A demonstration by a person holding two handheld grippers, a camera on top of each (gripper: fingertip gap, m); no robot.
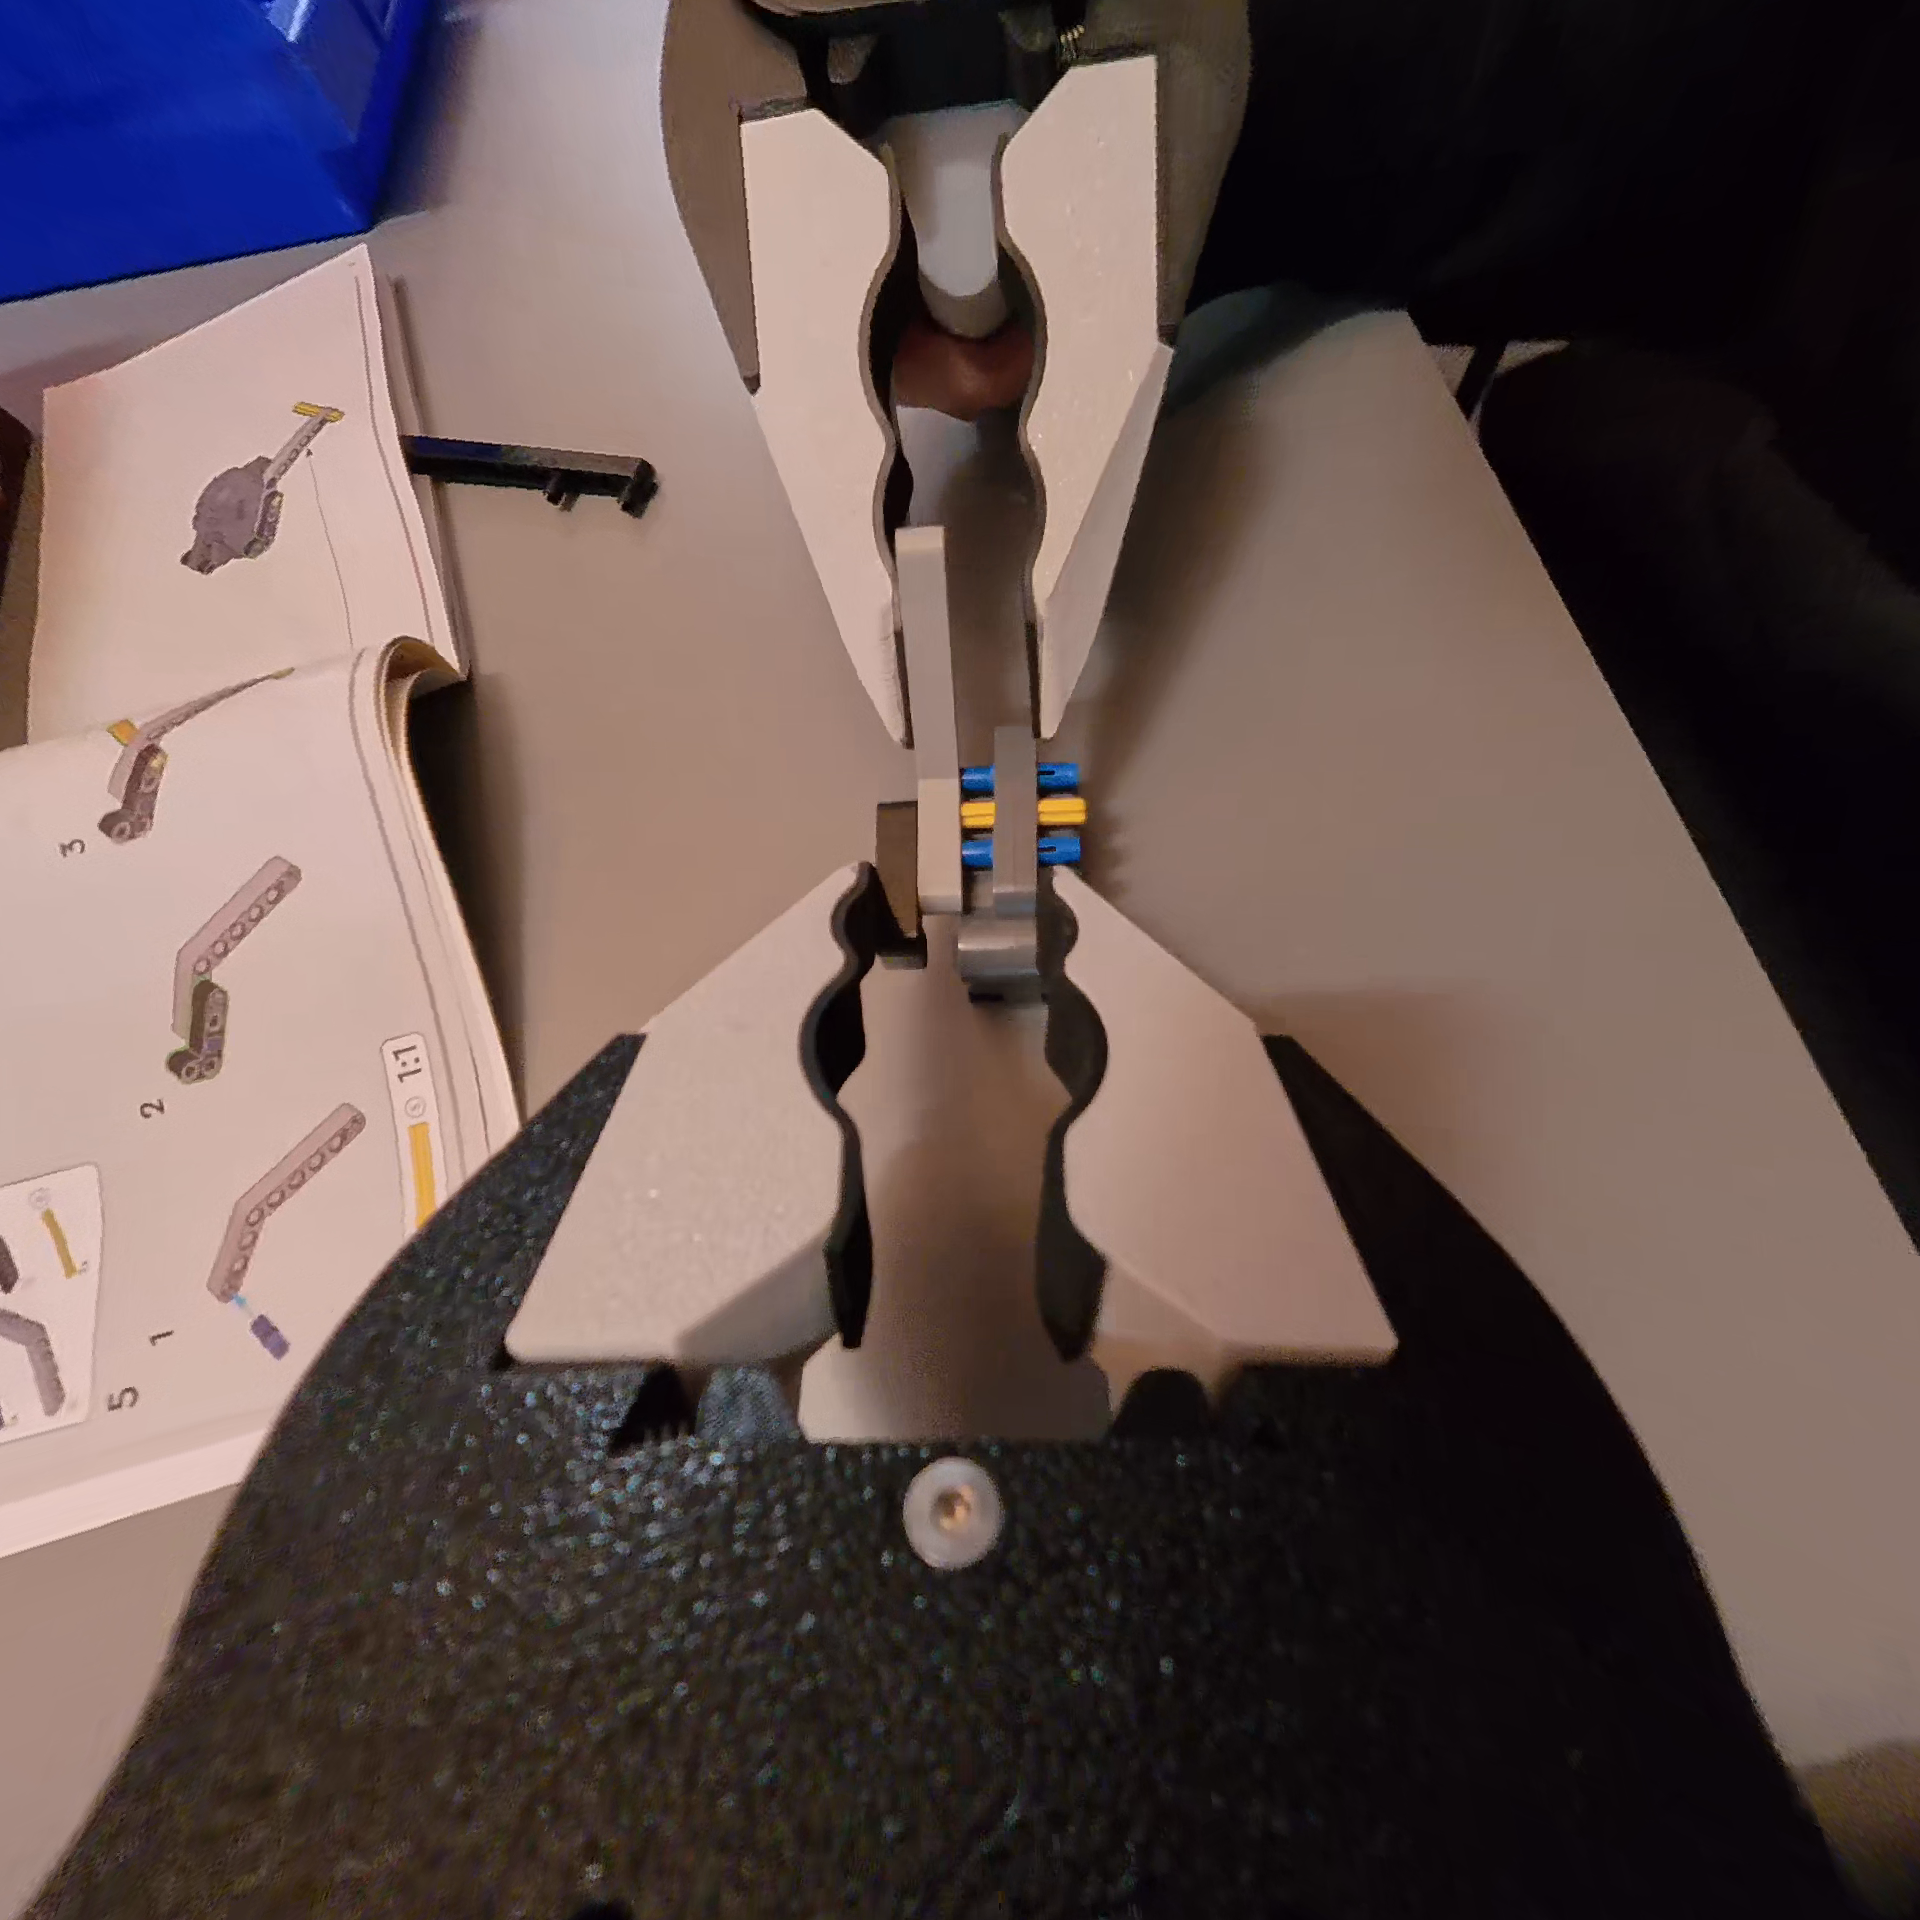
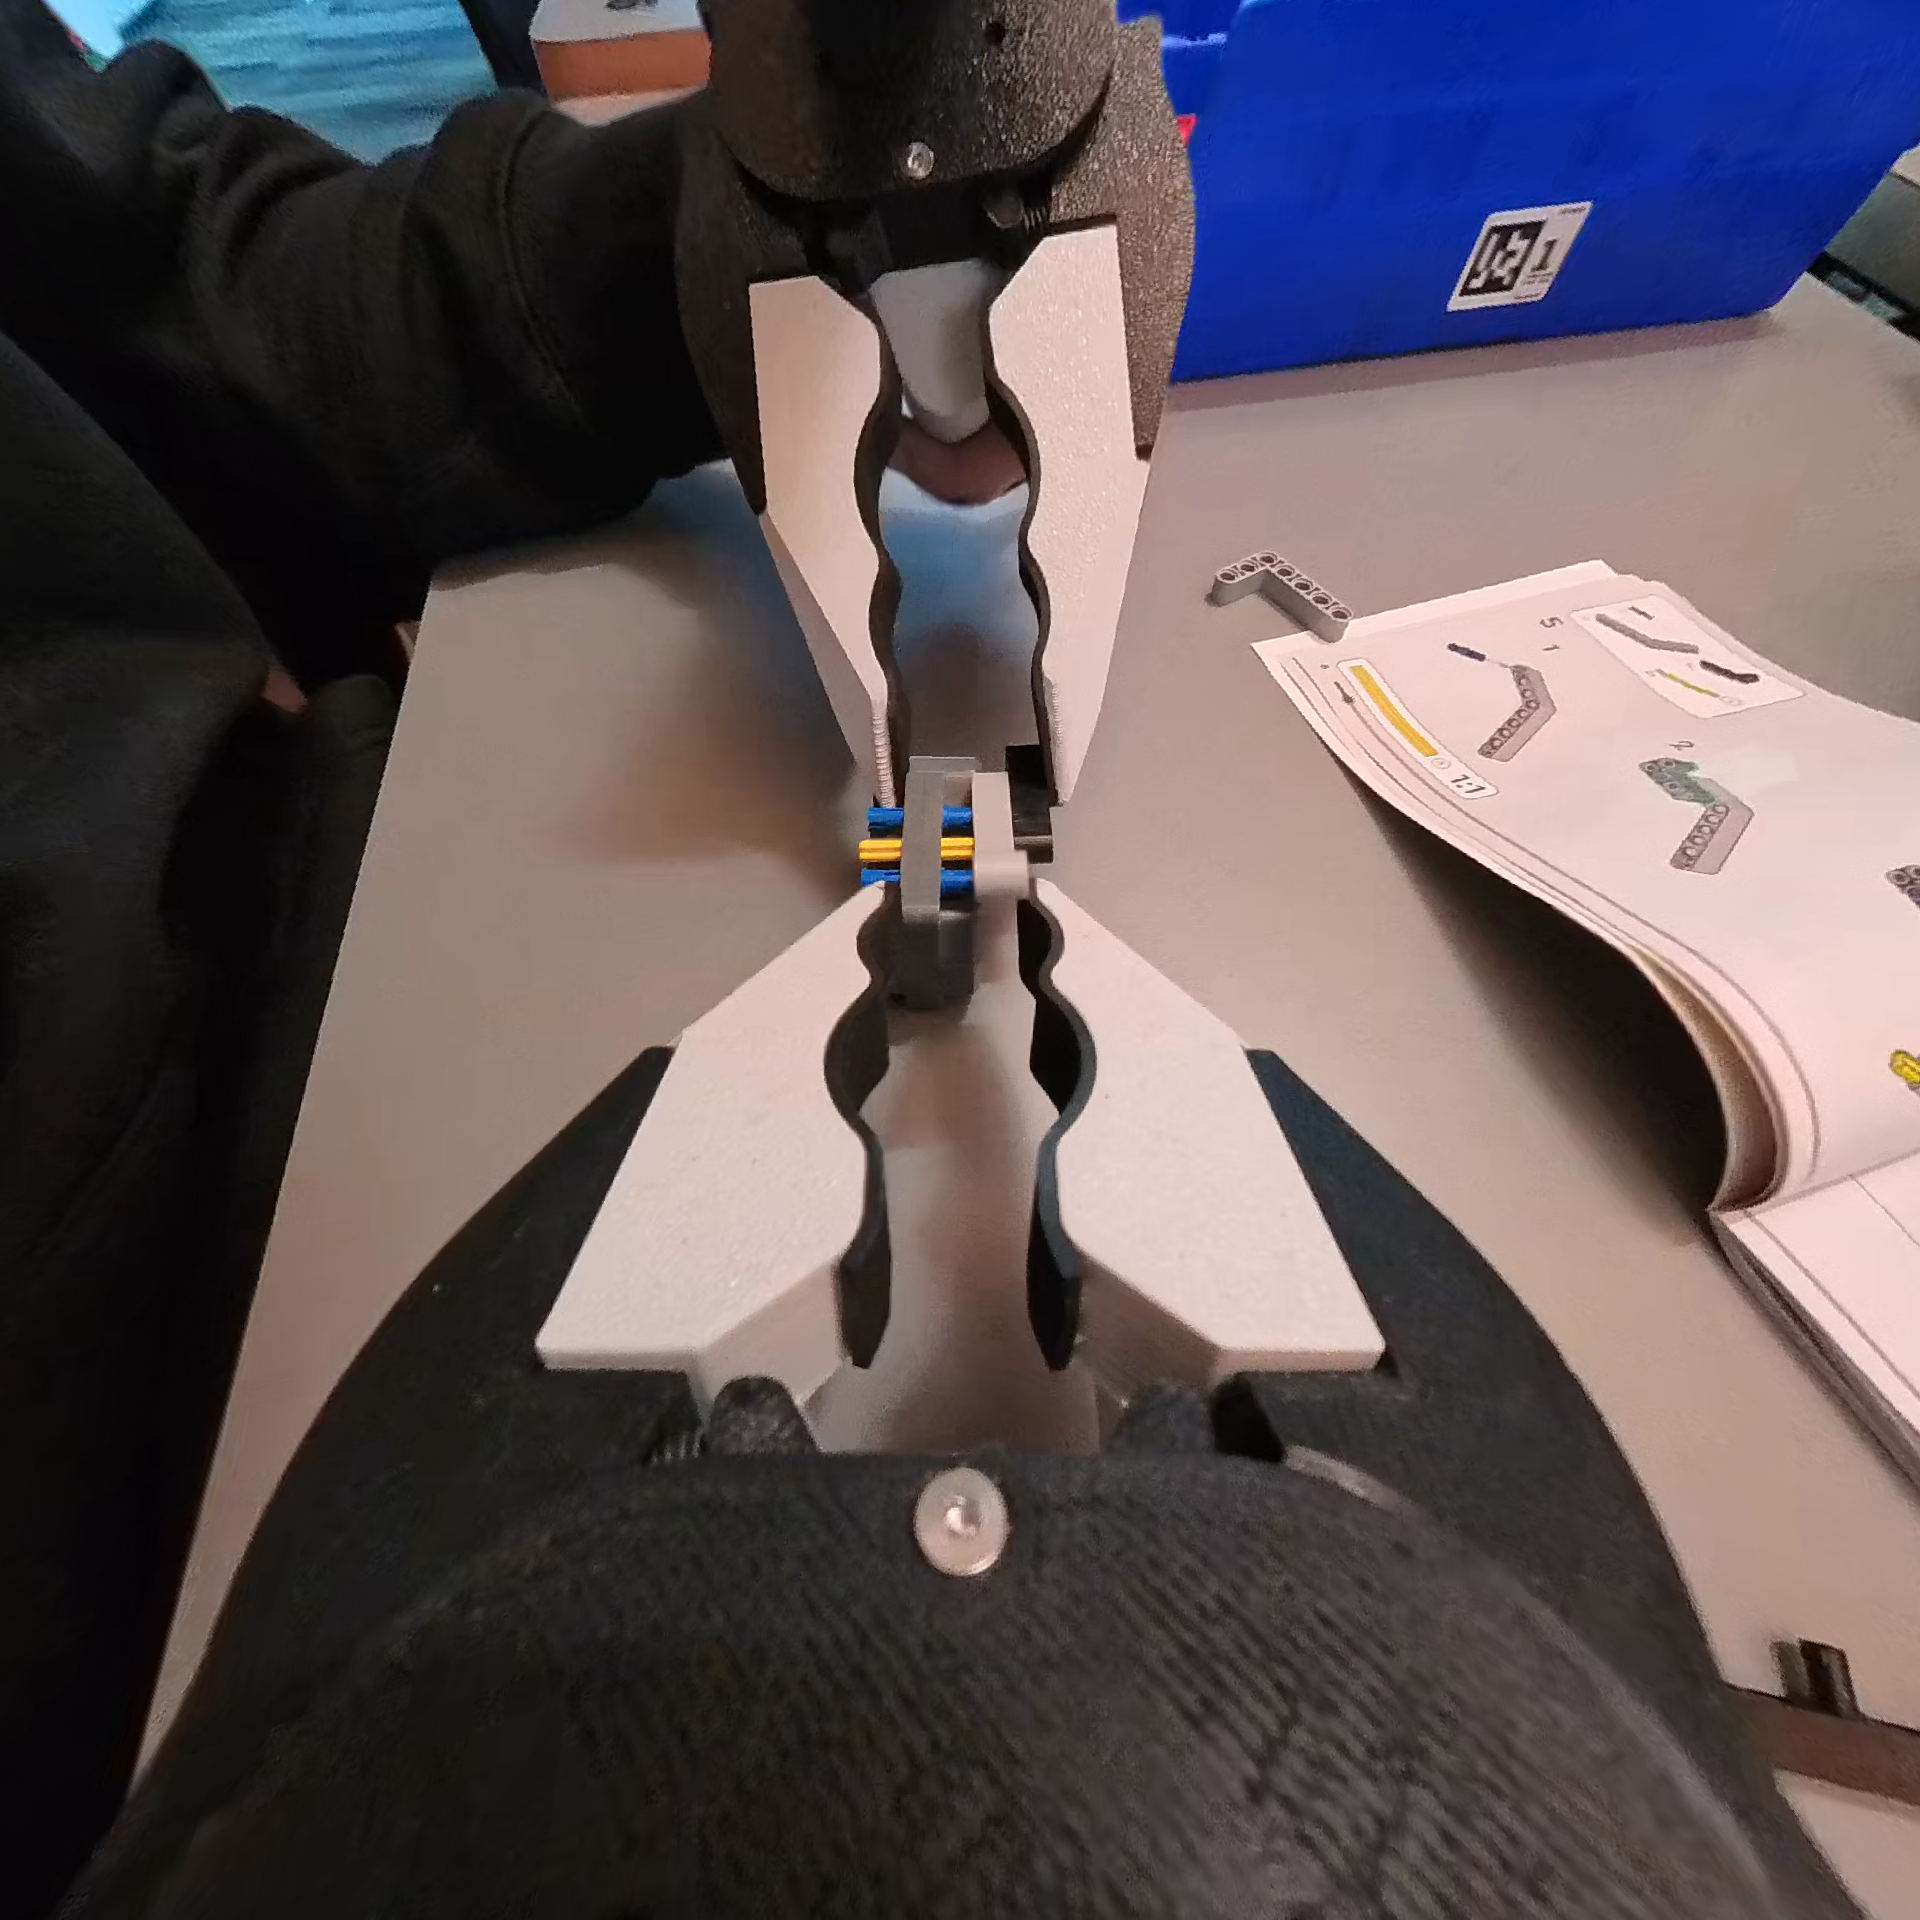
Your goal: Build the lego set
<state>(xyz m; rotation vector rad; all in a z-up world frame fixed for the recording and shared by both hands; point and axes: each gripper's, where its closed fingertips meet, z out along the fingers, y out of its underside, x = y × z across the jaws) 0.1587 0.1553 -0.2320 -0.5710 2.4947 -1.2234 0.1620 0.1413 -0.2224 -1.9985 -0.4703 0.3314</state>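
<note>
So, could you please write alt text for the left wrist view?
Two grippers meet tip to tip above a grey table, holding a small grey lego assembly with blue and yellow pins between them. An open instruction booklet lies to the left.

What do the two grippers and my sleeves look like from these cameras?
Both grippers, left and right, match: a speckled black body with a silver screw at the centre, and pale grey wedge-shaped fingers with wavy black inner pads. No cables show. A loose black sleeve shows behind the left gripper.

Both grippers (image 1: 956, 894) (image 2: 951, 904) tip-to-tip, jaws clamped.
</note>
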